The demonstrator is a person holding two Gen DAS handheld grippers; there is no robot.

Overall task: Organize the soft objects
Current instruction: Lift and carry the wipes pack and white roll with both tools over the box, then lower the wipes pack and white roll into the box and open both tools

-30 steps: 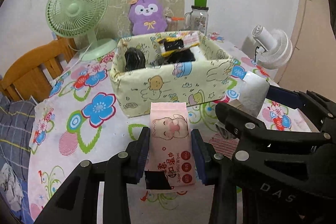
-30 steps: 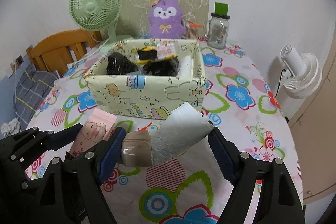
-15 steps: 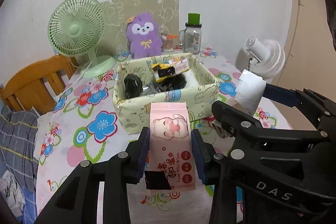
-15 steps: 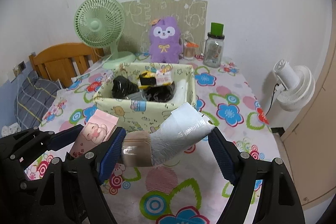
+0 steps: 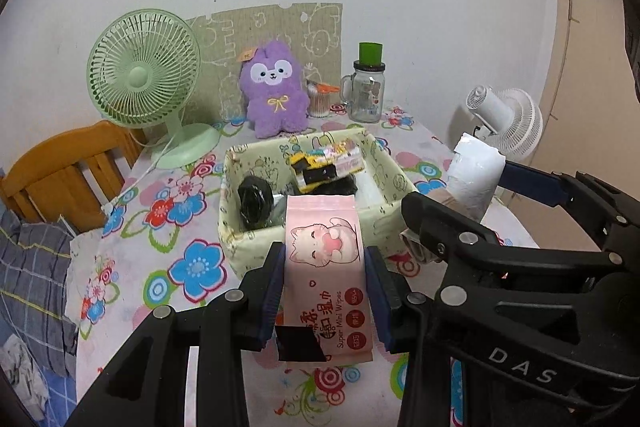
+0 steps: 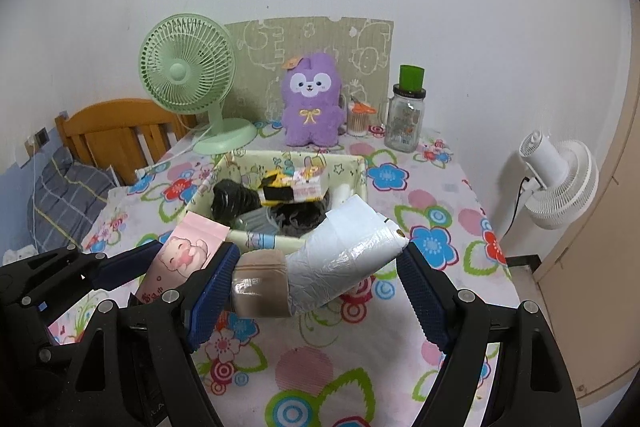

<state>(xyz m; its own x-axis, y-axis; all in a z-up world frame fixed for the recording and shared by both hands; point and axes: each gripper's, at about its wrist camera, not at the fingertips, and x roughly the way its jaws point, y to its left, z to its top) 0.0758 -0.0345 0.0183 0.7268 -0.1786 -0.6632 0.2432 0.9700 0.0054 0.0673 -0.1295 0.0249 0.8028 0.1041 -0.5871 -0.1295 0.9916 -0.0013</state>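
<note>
My left gripper is shut on a pink pack of wet wipes with a cat print and holds it in the air in front of the pale yellow fabric box. My right gripper is shut on a white wrapped roll with a beige end, held tilted just before the box. The box holds black bundles and a yellow-and-black packet. The pink pack also shows in the right wrist view, and the roll in the left wrist view.
Behind the box stand a green desk fan, a purple plush toy, a cotton-swab tub and a glass jar with a green lid. A white fan is off the table's right edge. A wooden chair stands left.
Both grippers have risen and pulled back with their loads; the box and table now look lower and farther. Both grips are unchanged.
</note>
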